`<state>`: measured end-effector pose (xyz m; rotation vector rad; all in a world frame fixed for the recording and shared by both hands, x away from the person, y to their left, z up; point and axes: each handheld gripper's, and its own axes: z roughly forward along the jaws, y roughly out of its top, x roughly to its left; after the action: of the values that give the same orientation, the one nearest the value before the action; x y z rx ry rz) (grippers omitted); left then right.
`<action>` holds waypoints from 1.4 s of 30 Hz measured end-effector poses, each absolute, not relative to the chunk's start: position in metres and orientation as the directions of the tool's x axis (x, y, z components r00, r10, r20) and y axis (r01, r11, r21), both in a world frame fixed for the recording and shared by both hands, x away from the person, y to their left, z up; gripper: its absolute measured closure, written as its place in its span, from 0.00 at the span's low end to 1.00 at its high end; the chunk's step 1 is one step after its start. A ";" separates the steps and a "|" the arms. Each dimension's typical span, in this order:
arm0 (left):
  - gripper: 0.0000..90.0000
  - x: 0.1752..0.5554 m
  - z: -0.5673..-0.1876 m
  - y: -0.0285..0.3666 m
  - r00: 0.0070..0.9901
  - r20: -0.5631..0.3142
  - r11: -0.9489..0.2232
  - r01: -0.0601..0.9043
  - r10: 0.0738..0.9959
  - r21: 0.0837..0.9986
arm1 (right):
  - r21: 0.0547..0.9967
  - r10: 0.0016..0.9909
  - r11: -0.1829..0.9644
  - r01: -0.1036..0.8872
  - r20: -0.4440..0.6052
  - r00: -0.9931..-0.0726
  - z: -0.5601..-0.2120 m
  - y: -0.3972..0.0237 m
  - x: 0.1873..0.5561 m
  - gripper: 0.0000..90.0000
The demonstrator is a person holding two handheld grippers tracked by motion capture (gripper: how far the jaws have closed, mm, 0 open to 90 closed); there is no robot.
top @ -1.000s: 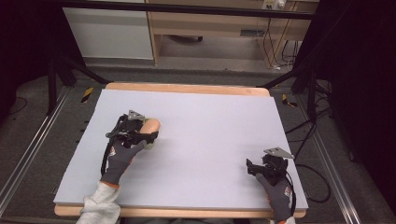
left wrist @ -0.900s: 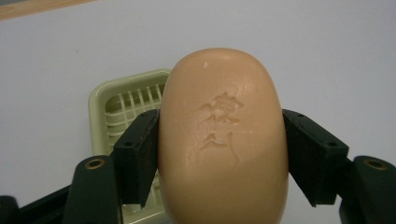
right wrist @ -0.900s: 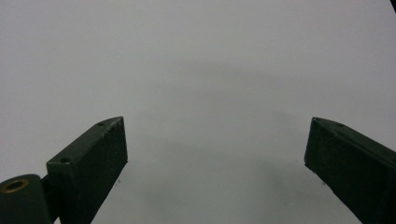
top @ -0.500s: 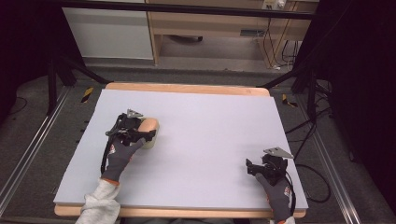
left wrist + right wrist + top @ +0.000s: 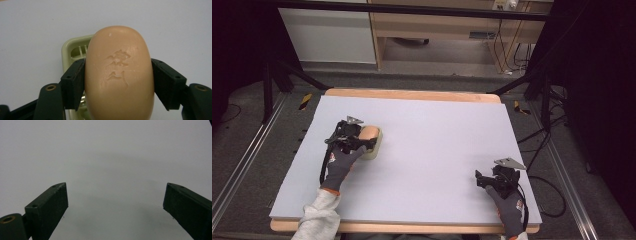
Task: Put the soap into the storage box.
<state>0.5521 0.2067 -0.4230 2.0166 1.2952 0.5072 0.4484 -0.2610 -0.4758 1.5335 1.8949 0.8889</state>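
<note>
The counter (image 5: 427, 150) is a wide rectangular top covered by a pale lavender-grey sheet, with a light wooden edge showing along its far side and along the near side. A pale green soap dish (image 5: 373, 147) lies directly on the sheet in the left half, well in from the left edge and a little beyond the middle of the depth; in the left gripper view the dish (image 5: 72, 50) sits flat on the sheet, its slotted inside partly visible. Near the near right corner the right hand-held gripper (image 5: 496, 181) sits low at the sheet, though whether it touches is unclear.
</note>
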 end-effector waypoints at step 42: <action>0.35 0.571 -0.448 0.212 0.405 -0.030 -0.279 0.680 0.914 0.678 | 0.766 0.980 0.130 0.629 -0.002 -0.201 -0.477 -0.261 0.449 0.07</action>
<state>0.5705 0.2118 -0.4479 2.0512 1.3518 0.4920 0.4493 -0.2612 -0.4766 1.5450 1.8949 0.8825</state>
